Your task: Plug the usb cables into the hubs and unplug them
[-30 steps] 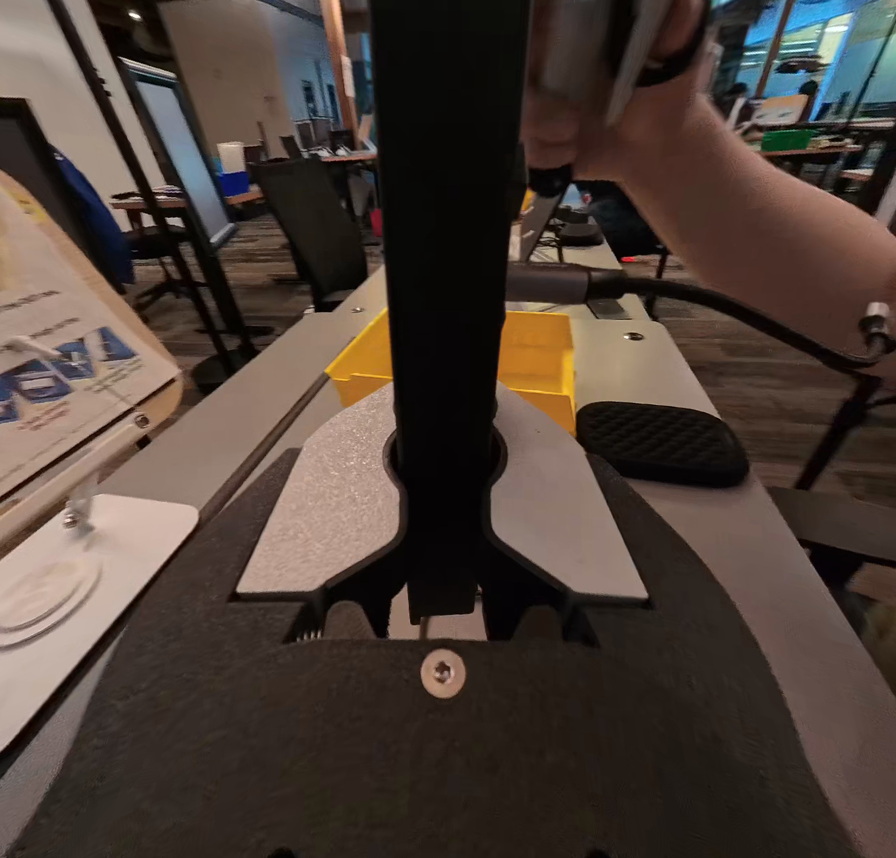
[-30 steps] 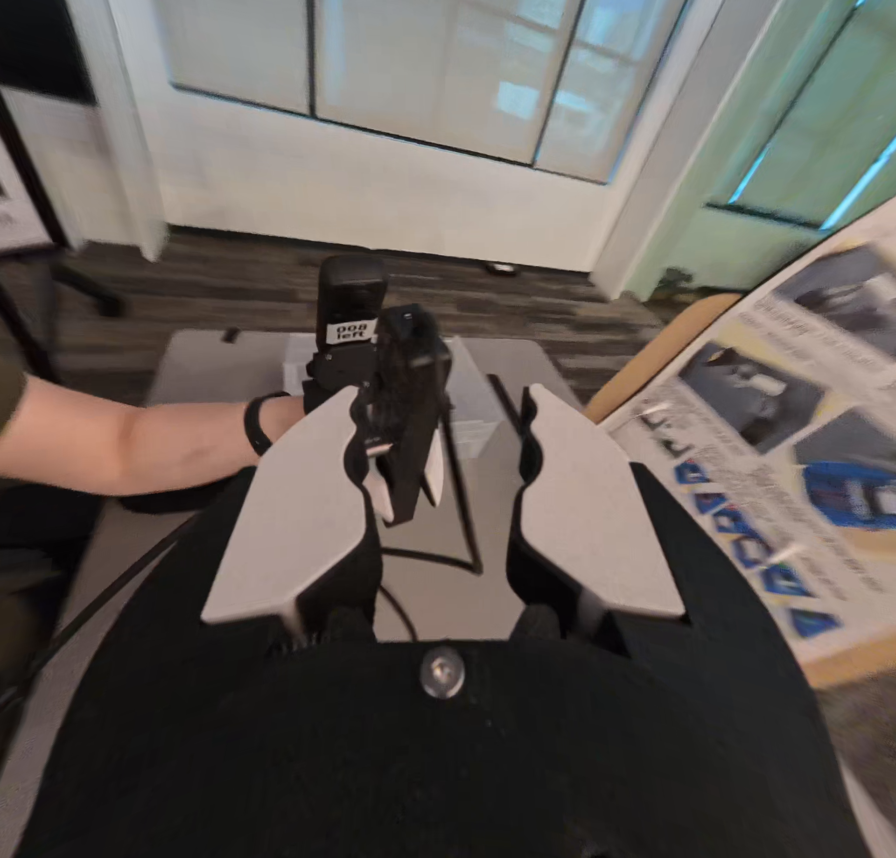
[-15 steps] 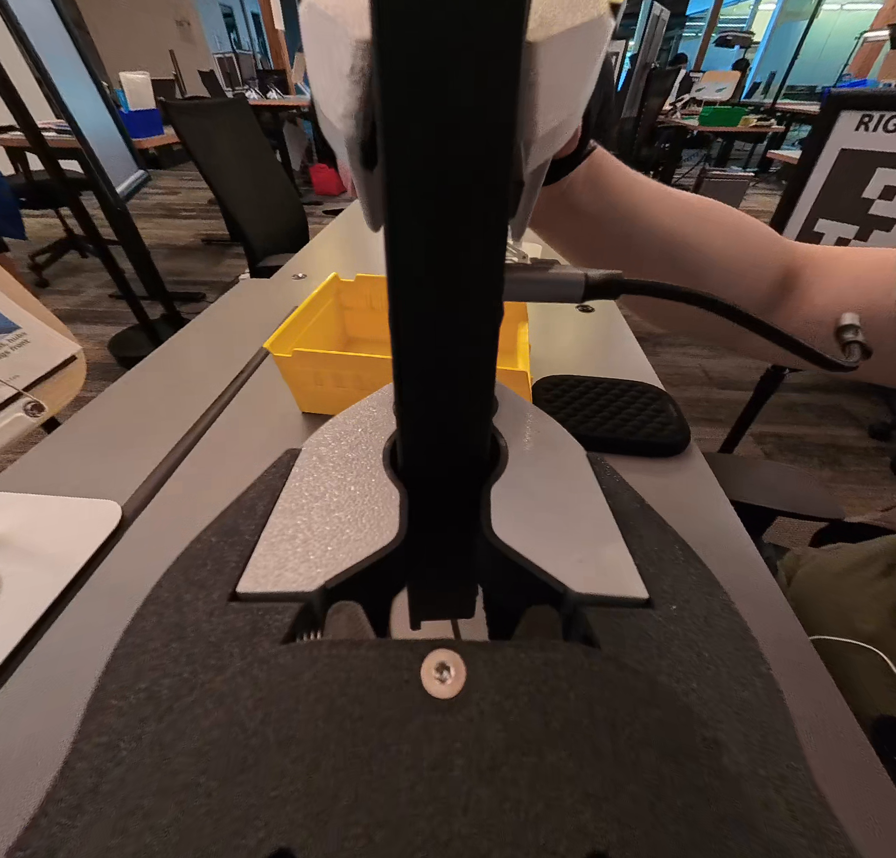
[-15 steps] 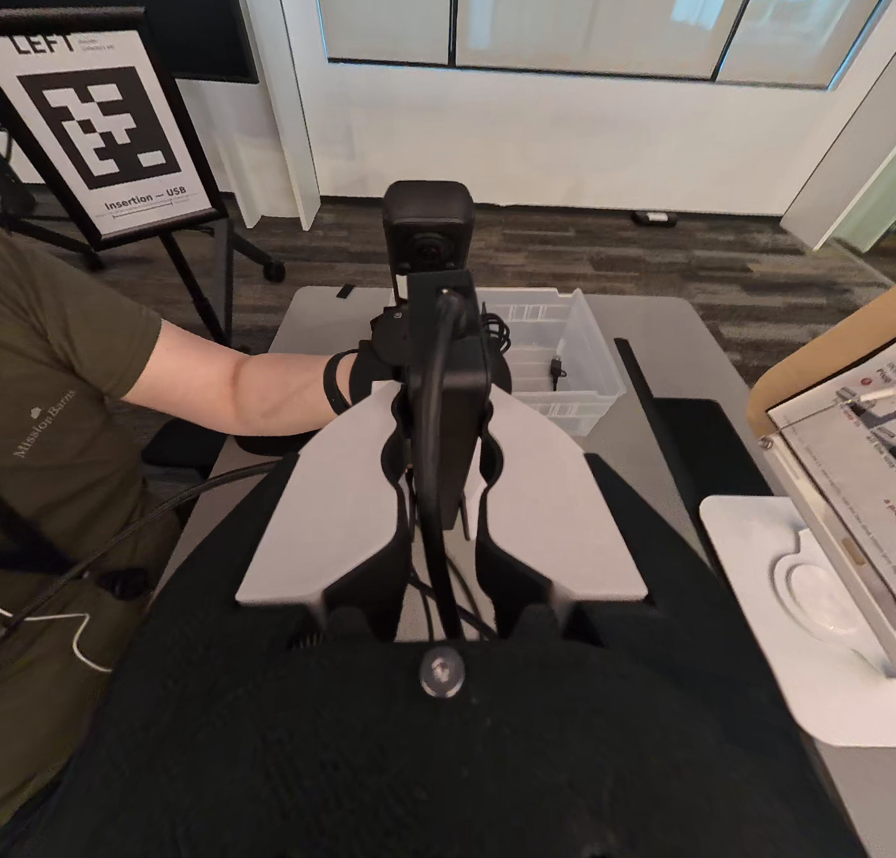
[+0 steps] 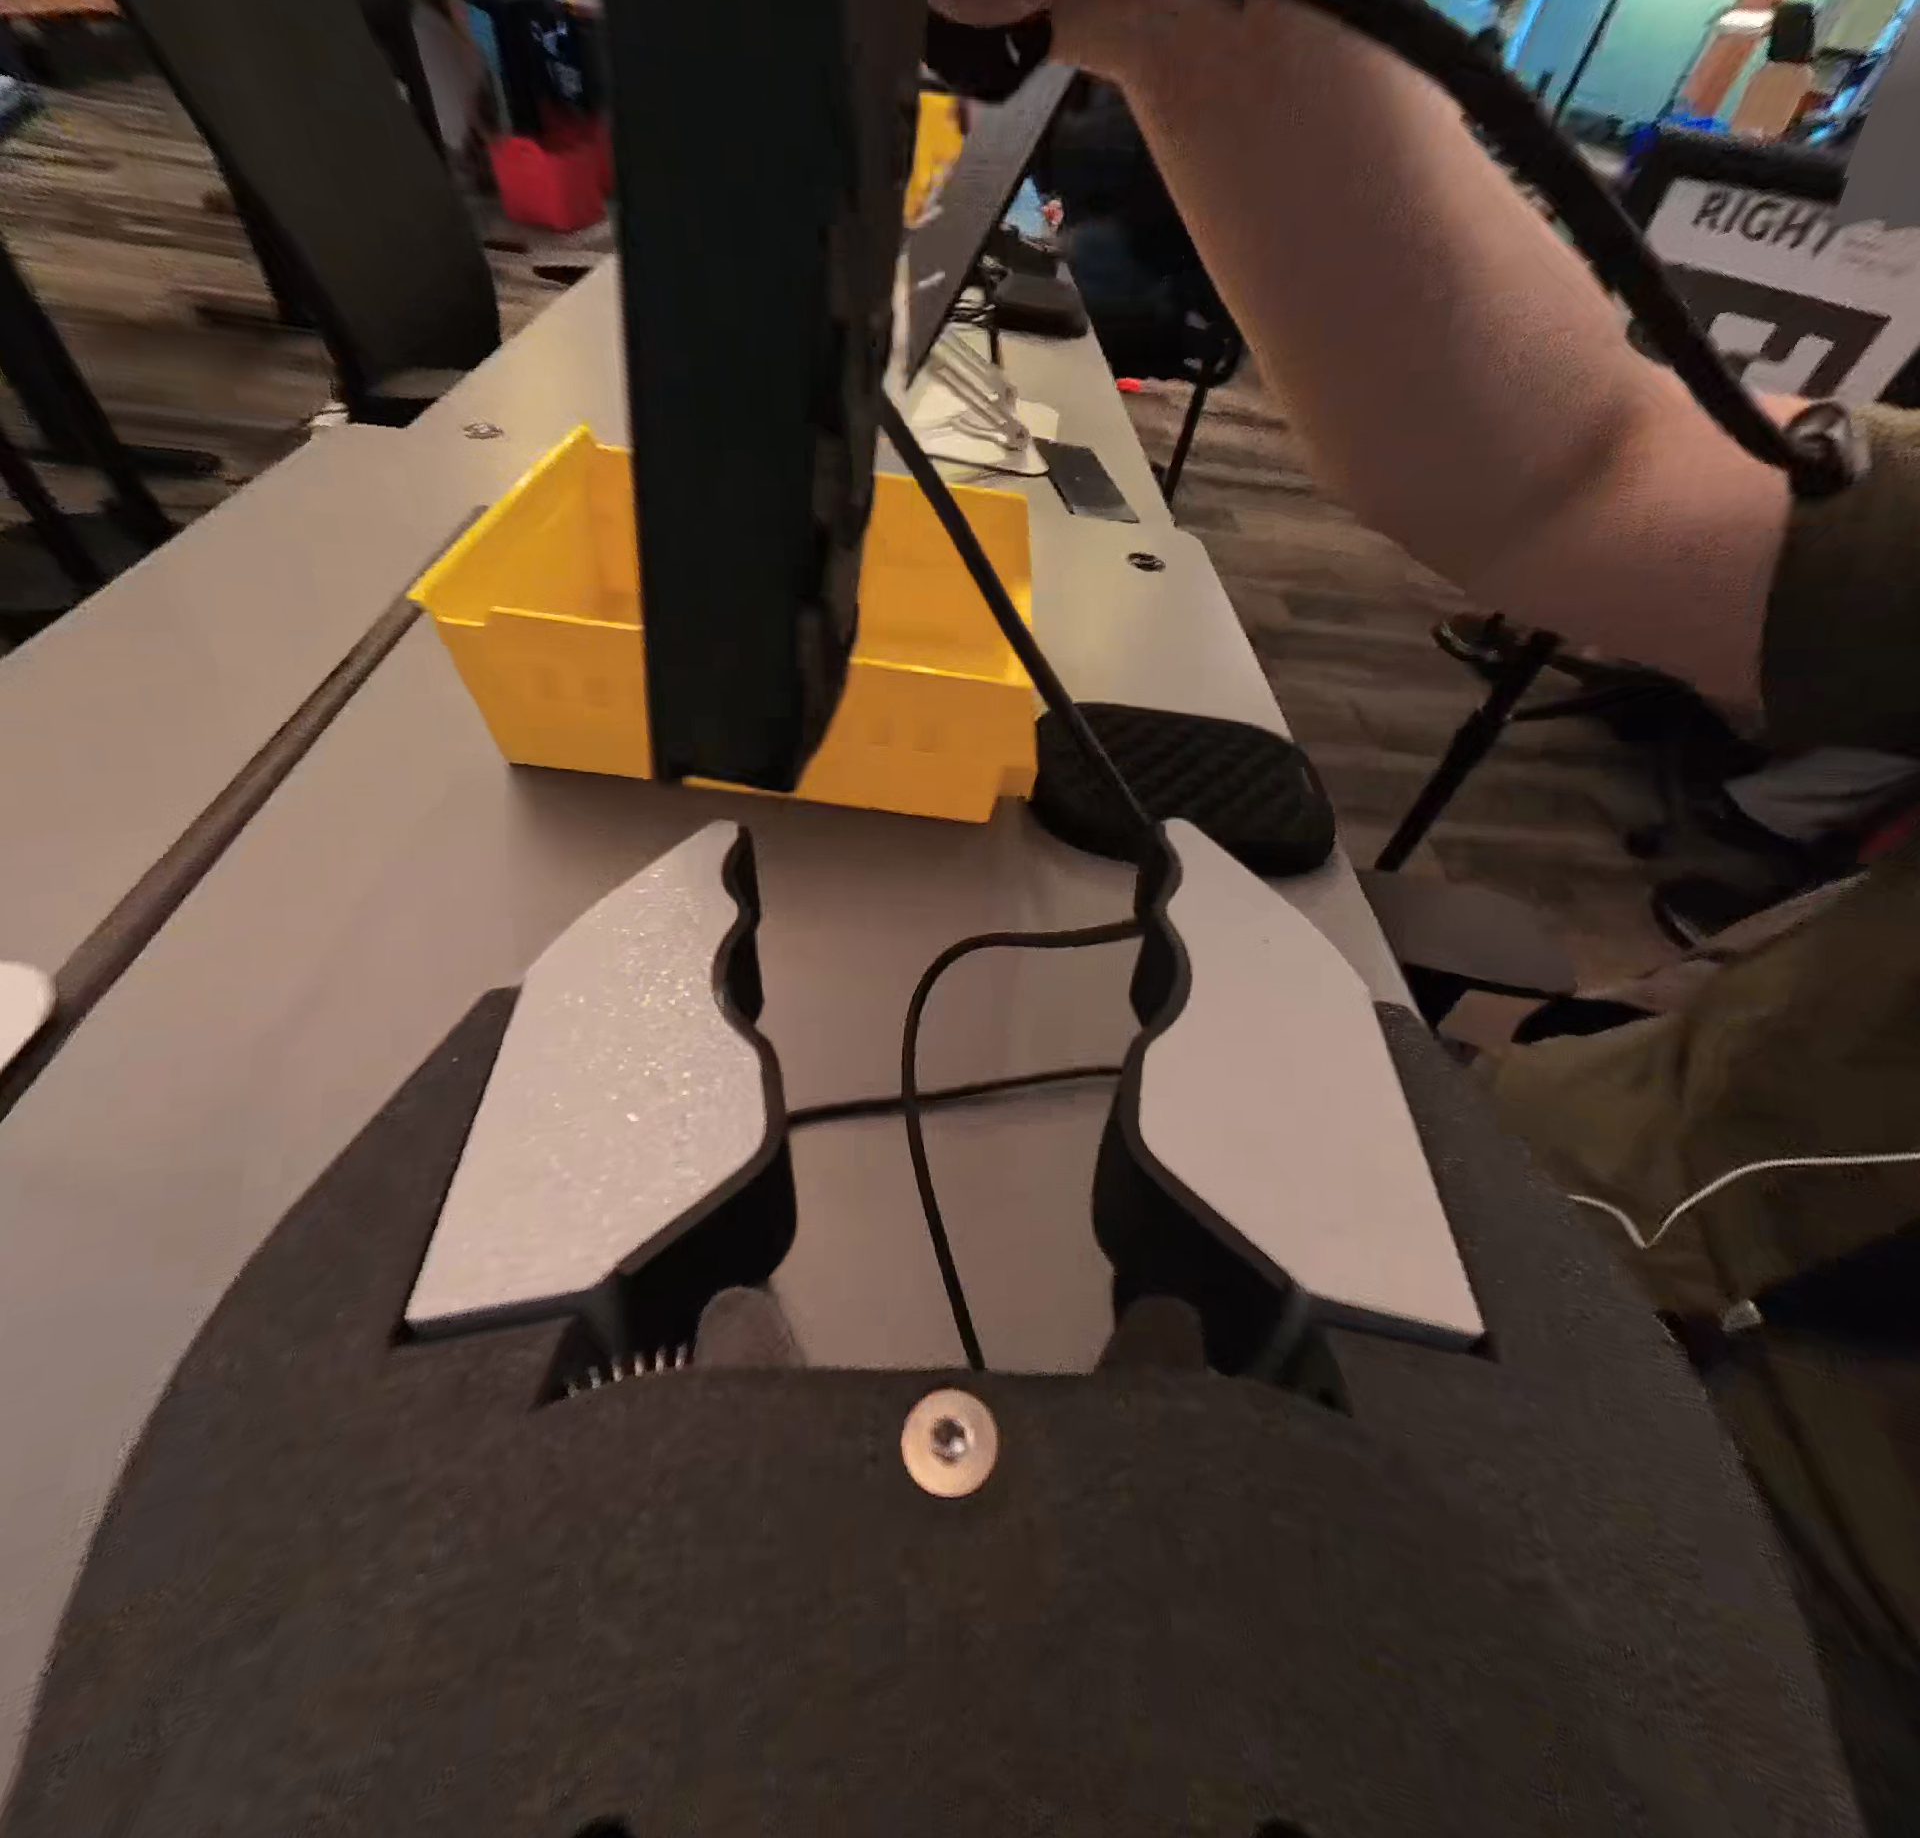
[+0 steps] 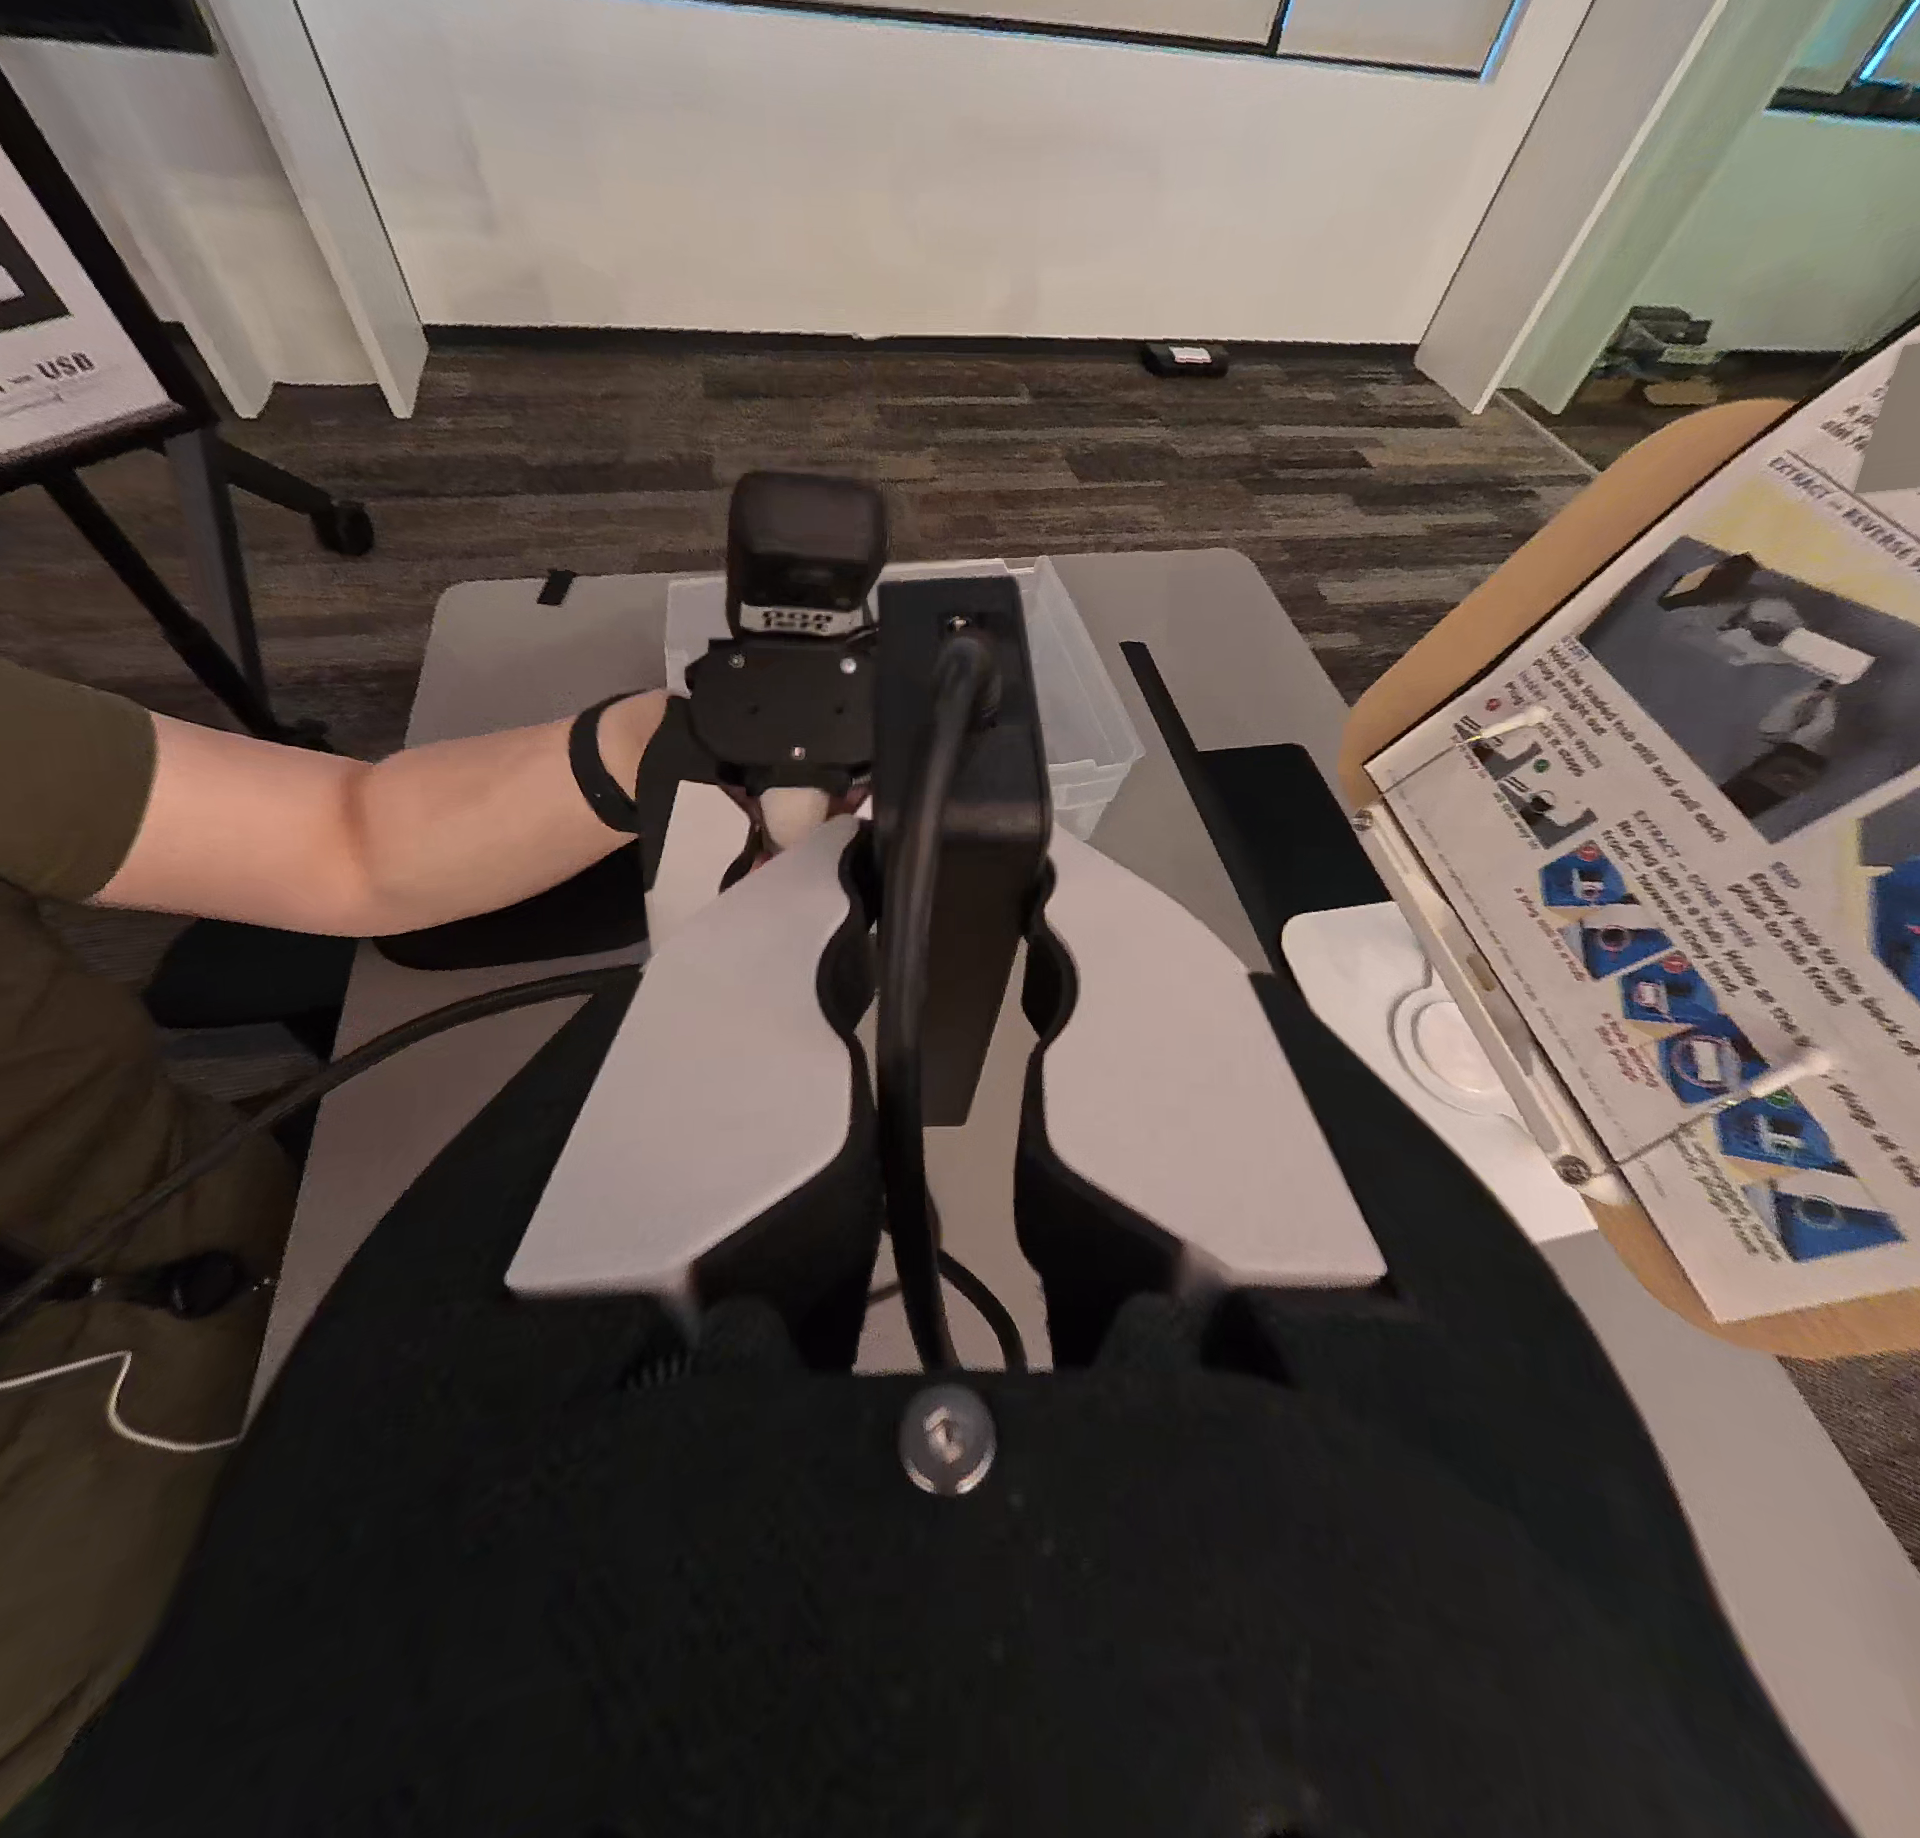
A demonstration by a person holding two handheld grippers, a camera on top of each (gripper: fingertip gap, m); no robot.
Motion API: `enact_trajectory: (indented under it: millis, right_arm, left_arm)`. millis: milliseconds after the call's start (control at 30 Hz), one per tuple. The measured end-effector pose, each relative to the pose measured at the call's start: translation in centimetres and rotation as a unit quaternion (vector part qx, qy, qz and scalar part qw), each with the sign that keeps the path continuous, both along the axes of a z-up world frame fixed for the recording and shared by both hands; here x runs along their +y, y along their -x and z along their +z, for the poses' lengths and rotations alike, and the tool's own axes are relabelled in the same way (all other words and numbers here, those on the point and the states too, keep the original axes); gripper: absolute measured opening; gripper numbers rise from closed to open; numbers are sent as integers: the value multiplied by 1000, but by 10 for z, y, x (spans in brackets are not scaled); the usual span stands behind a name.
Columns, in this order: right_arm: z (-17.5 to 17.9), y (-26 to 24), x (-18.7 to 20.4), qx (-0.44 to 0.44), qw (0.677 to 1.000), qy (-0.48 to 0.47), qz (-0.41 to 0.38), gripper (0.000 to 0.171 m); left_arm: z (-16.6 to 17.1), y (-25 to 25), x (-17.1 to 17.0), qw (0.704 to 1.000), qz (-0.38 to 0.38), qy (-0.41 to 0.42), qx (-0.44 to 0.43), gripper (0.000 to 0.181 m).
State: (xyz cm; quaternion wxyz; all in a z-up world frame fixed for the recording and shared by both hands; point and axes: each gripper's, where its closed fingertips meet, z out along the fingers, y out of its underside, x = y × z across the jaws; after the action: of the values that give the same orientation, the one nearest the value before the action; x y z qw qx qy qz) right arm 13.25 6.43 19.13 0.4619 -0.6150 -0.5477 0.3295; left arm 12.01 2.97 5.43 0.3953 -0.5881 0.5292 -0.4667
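Observation:
A black USB hub stands upright between the fingers of my right gripper, which is shut on it. A thick black cable is plugged into its upper face. In the left wrist view the hub hangs above and just beyond my left gripper, which is open and empty. A thin black cable drops from the hub, touches the right fingertip and loops on the table between the fingers. The left gripper's camera housing shows just left of the hub.
A yellow bin and a black pad sit on the grey table behind the hub. A clear bin stands at the far end. An instruction board on a white base stands at the right. Left tips to right tips: about 15 cm.
My left gripper has opened and let go of the hub, which now sits higher and clear of its fingers. My right gripper closed on the hub and still holds it.

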Motion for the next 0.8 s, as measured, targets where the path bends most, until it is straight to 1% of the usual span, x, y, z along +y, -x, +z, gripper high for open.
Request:
enact_trajectory:
  millis: [100,167,233,267,300,400,433,467,500,633,800]
  right_arm:
    - [6,-10,0,-11,1000,-15,-15,26]
    - [11,-19,1,-12,999,-31,-28,26]
    - [18,-29,2,-7,998,-42,-44,26]
    - [21,-34,3,-6,997,-49,-52,26]
    - [23,-39,5,-7,997,-53,-61,26]
    - [31,-53,7,-11,995,-62,-79,26]
    - [34,-57,7,-10,994,-64,-84,26]
    - [38,-60,7,-8,994,-66,-88,27]
    - [41,-64,6,-8,994,-67,-90,26]
    - [54,-79,4,-15,991,-75,-106,26]
    - [62,-103,6,-26,988,-81,-130,26]
  left_arm:
    - [-3,-17,-10,999,-34,36,-15,76]
    - [-6,-23,-14,997,-49,61,-20,75]
    - [-1,-30,-18,993,-65,86,-49,74]
    - [-3,-34,-23,991,-78,95,-51,72]
    - [-10,-40,-25,992,-81,92,-38,72]
    - [-52,-57,-23,996,-65,26,46,68]
    - [-64,-61,-23,996,-65,13,65,62]
    - [-74,-64,-22,995,-63,10,81,59]
    - [-83,-65,-22,993,-59,13,101,59]
    - [-104,-60,-19,982,-39,18,182,56]
    - [-129,-37,-14,956,-11,9,292,48]
